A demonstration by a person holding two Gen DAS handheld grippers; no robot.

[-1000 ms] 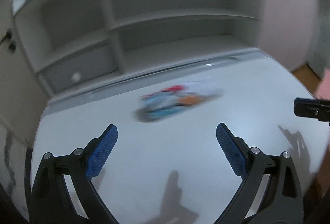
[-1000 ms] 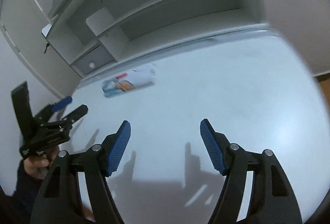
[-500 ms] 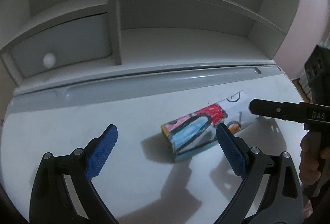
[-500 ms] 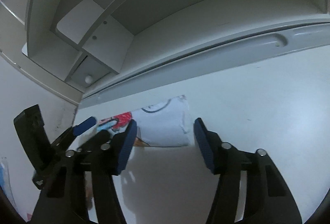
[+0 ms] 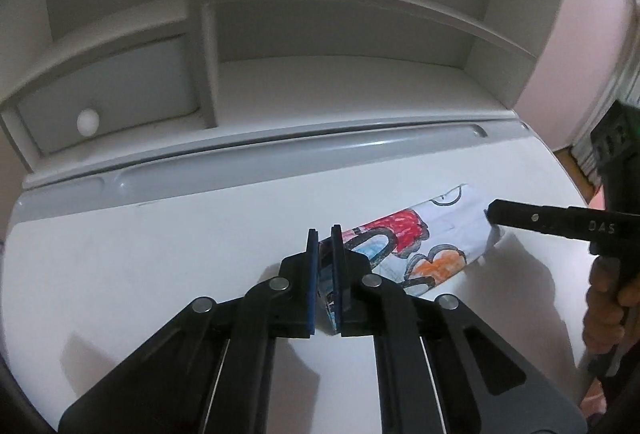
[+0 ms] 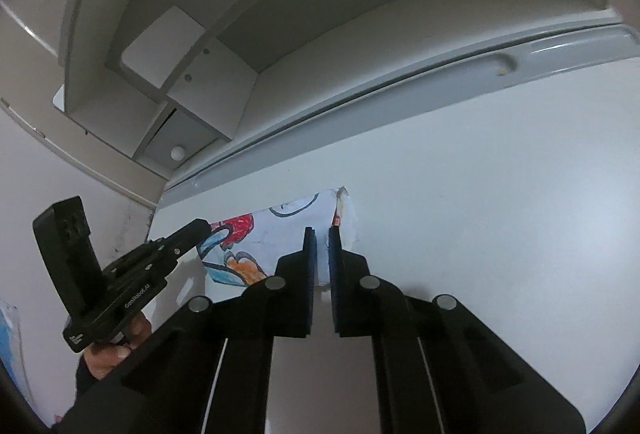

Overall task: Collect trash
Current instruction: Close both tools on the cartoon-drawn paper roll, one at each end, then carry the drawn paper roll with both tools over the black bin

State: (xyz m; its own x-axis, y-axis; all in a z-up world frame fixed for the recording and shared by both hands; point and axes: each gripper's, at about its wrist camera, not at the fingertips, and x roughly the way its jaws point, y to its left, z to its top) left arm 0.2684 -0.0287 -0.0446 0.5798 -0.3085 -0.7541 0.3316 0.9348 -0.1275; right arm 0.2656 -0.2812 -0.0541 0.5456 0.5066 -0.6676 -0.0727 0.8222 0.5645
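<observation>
Right gripper [image 6: 322, 234]: 2 blue-padded fingers [image 6: 309, 246] are pinching the white end of a crayon-coloured paper [image 6: 276, 234] lying on the white surface [image 6: 480, 214]. Left gripper [image 6: 200, 224]: is gripping the paper's other end. Shelf unit [image 6: 320, 34]: is standing behind.

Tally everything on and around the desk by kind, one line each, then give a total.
Coloured paper drawing: 1, pinched at opposite ends by both grippers
Grippers: 2, the left gripper and the right gripper
Drawer with a round knob: 1, in the white shelf unit
Shelf unit: 1
White desk: 1
Total: 6
</observation>
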